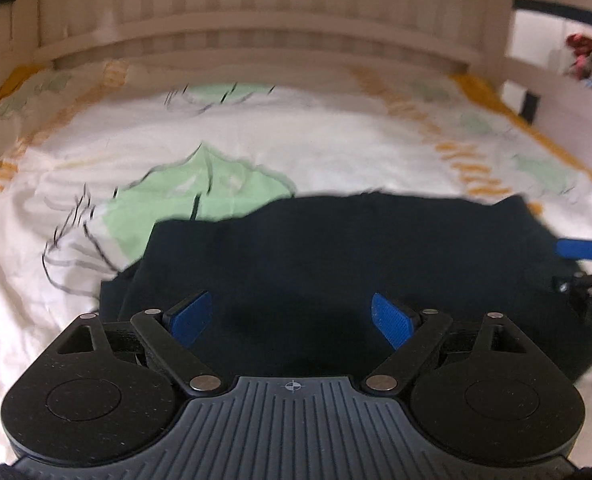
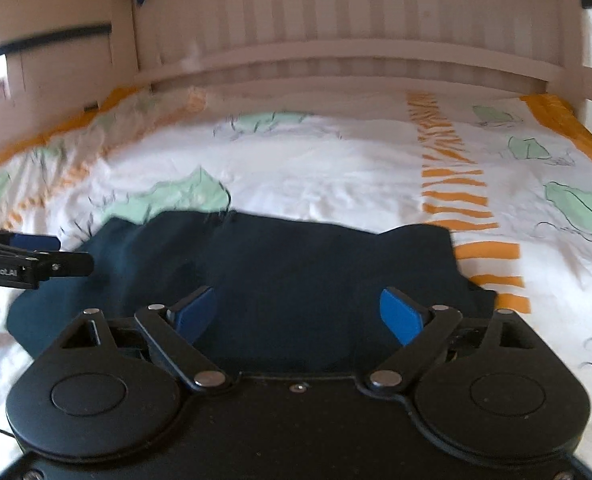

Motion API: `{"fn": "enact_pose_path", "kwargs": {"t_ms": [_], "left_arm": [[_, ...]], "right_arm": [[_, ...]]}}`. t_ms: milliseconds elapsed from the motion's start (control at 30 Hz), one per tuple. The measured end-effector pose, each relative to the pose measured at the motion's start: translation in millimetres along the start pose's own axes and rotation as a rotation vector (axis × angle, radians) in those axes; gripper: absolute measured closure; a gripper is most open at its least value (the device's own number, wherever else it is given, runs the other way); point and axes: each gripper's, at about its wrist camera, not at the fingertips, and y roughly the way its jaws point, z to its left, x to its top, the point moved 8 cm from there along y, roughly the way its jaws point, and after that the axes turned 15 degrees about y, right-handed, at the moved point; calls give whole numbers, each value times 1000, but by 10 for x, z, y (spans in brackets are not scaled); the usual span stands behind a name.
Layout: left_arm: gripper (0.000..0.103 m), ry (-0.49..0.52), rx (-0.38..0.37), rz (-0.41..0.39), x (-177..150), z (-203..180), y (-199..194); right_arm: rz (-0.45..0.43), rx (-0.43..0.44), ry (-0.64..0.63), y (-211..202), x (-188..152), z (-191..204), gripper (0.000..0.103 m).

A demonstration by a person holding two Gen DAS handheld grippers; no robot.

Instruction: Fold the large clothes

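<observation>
On the bed [image 1: 255,128], both tongs [image 1: 291,320] [image 2: 298,316] are hovering spread over the soft, limp dark garment [image 1: 336,264], whose twelve o'clock edge is offering the best grip.

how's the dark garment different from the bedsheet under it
The dark garment is plain navy, while the bedsheet is white with green leaf shapes and orange stripes. The garment is a compact, folded-looking bundle; the bedsheet spreads across the whole bed. The garment lies on top of the bedsheet. Both are soft fabric, slightly rumpled.
</observation>
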Motion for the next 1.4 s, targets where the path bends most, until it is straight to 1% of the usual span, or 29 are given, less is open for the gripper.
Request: {"fn": "enact_pose_path", "kwargs": {"t_ms": [33, 100, 133, 167, 200, 267, 300, 367, 433, 533, 700, 767, 833, 933, 1033, 1133, 1200, 1300, 1400], "left_arm": [[15, -10, 14, 26, -65, 42, 86], [1, -43, 13, 48, -193, 117, 218], [0, -66, 6, 43, -241, 152, 239], [0, -90, -2, 35, -284, 188, 261], [0, -111, -19, 24, -322, 211, 276], [0, -116, -20, -9, -372, 210, 268], [0, -108, -9, -27, -392, 186, 251], [0, -89, 24, -59, -424, 130, 239], [0, -80, 43, -67, -425, 99, 248], [0, -90, 34, -68, -410, 113, 246], [0, -87, 39, -65, -408, 121, 208], [0, -92, 27, -46, -400, 136, 135], [0, -99, 7, -45, -410, 151, 35], [0, -106, -28, -49, -527, 217, -181], [0, -90, -32, -40, -655, 311, -376], [0, -89, -22, -27, -758, 433, -546], [0, -128, -18, -21, -811, 519, -624], [0, -203, -44, -14, -888, 631, -670], [0, -261, -79, 13, -946, 670, -605]], "right_arm": [[10, -11, -2, 88, -10, -15, 13], [23, -68, -5, 255, -32, -110, 13], [32, -119, -5, 355, -48, -199, 13], [30, -143, 1, 413, -65, -284, 7], [31, -140, 22, 468, -89, -368, 1], [18, -98, 117, 522, -153, -525, 1], [-5, -80, 150, 516, -182, -568, 1], [-48, -81, 133, 481, -221, -547, 1], [-60, -89, 120, 461, -233, -526, 1], [-53, -72, 141, 468, -222, -546, 1], [-56, -71, 140, 492, -204, -539, 1], [-52, -71, 141, 493, -206, -538, 1], [-38, -73, 136, 480, -197, -522, 1], [3, -54, 133, 398, -223, -513, 1], [36, -23, 128, 206, -273, -550, 1], [47, 9, 148, -35, -335, -615, 1], [59, 7, 143, -205, -397, -668, 1], [64, 10, 122, -434, -476, -720, 1], [71, -12, 161, -577, -525, -830, 1]]}}
